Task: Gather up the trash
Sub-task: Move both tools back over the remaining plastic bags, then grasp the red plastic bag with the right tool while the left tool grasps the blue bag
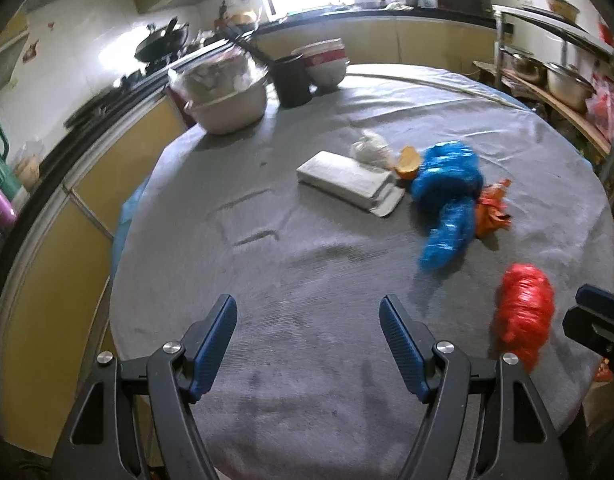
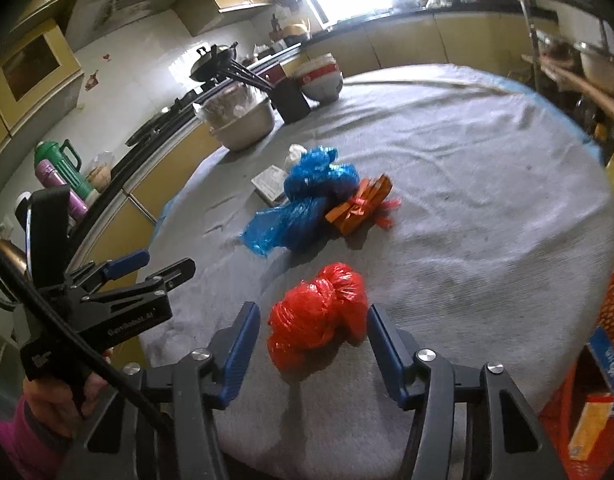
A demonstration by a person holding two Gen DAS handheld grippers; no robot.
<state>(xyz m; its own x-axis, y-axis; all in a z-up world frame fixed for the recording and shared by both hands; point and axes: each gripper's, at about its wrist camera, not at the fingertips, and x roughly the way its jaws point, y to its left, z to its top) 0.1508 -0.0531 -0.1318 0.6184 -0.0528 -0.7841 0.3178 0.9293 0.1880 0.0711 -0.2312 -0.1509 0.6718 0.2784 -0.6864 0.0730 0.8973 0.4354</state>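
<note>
Trash lies on a round table under a grey cloth (image 1: 307, 264). A crumpled red plastic bag (image 2: 319, 316) lies just ahead of my open right gripper (image 2: 313, 320), between its fingers; it also shows in the left wrist view (image 1: 523, 312). A blue plastic bag (image 2: 307, 204) (image 1: 447, 196), an orange wrapper (image 2: 359, 204) (image 1: 493, 208), a white paper packet (image 1: 347, 178), a white tissue wad (image 1: 369, 148) and an orange peel (image 1: 407, 162) lie mid-table. My left gripper (image 1: 307, 320) is open and empty over bare cloth, also seen in the right wrist view (image 2: 159, 268).
A covered metal pot (image 1: 223, 92), a black cup with chopsticks (image 1: 293, 80) and stacked bowls (image 1: 325, 60) stand at the table's far edge. Kitchen counter with a wok (image 1: 163, 38) runs along the left. A shelf with pots (image 1: 563, 80) stands right. A red bag with boxes (image 2: 595, 400) sits lower right.
</note>
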